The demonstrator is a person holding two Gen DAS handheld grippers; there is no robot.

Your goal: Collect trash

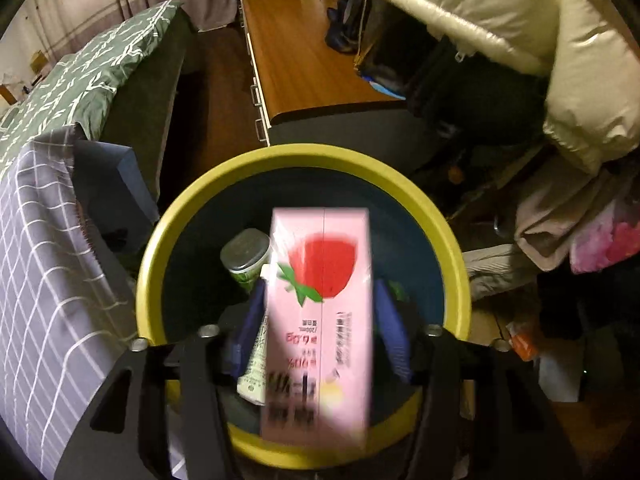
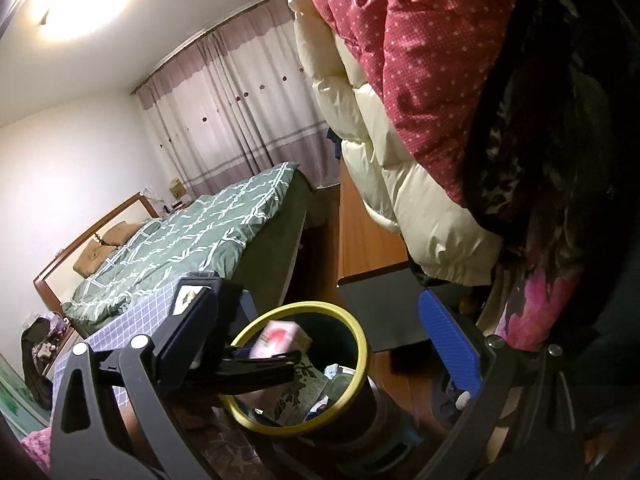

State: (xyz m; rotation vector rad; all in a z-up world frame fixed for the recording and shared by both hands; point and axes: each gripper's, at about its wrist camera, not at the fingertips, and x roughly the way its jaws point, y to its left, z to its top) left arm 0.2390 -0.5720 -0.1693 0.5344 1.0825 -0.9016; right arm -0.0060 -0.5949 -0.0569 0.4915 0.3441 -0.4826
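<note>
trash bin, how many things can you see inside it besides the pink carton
2 clear in the left wrist view: a grey-lidded cup at the bin's left wall, and a tube beside the pink carton. The right wrist view shows more paper; some may be hidden.

Green-quilted bed (image 2: 192, 232), curtained window (image 2: 236, 120), wooden desk (image 1: 304, 52), bright ceiling light (image 2: 76, 0).

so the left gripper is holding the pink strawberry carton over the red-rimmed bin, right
Not quite: the bin's rim is yellow, not red, as the left wrist view shows. The rest holds: the left gripper holds the pink strawberry carton over the bin.
</note>
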